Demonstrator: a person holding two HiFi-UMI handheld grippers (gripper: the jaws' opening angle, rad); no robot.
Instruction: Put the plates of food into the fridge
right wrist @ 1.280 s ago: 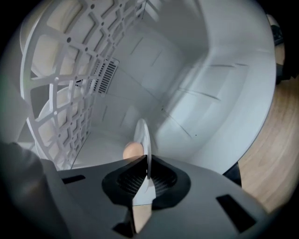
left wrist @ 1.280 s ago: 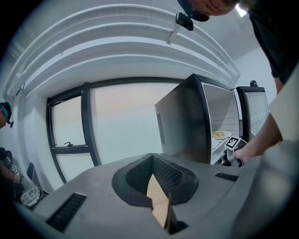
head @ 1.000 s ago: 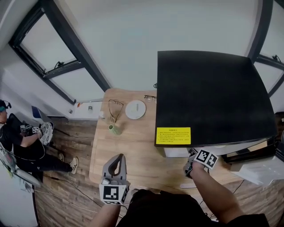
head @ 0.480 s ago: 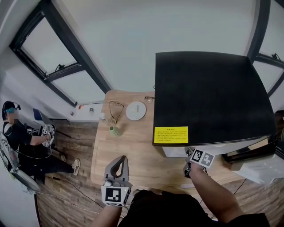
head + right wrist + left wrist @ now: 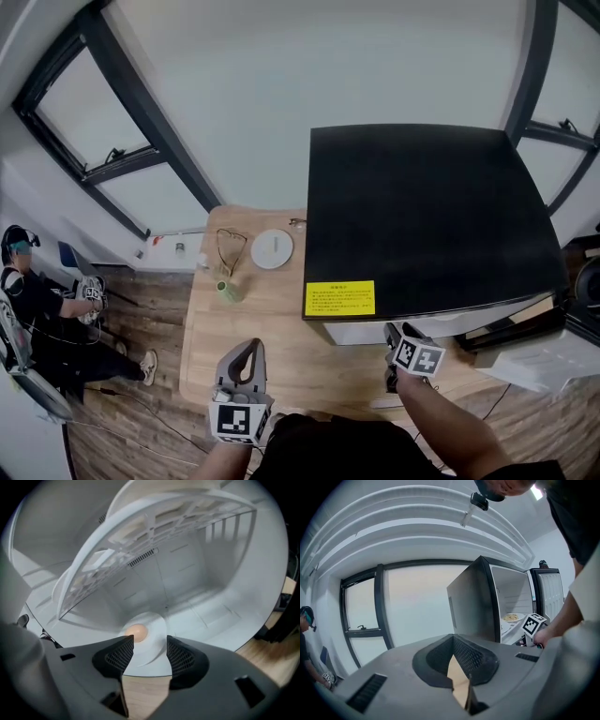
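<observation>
The black-topped fridge (image 5: 422, 216) stands open on the wooden table (image 5: 281, 337). In the right gripper view a white plate (image 5: 157, 623) with a round tan piece of food (image 5: 136, 632) lies on the fridge's white floor. My right gripper (image 5: 150, 651) is just in front of it, jaws opening, pads clear of the plate. In the left gripper view another plate of food (image 5: 512, 617) sits on a fridge shelf. My left gripper (image 5: 248, 345) hovers shut and empty over the table's near edge. A bare white plate (image 5: 272, 248) rests at the table's back.
A pair of glasses (image 5: 228, 246) and a small green cup (image 5: 224, 291) lie on the table's left part. The open fridge door (image 5: 544, 361) sticks out at the right. A person (image 5: 28, 300) sits on the floor at far left. Windows line the wall behind.
The head view has shifted, so the fridge and table sit further left. My right gripper has drawn back slightly from the fridge front. My left gripper holds its place.
</observation>
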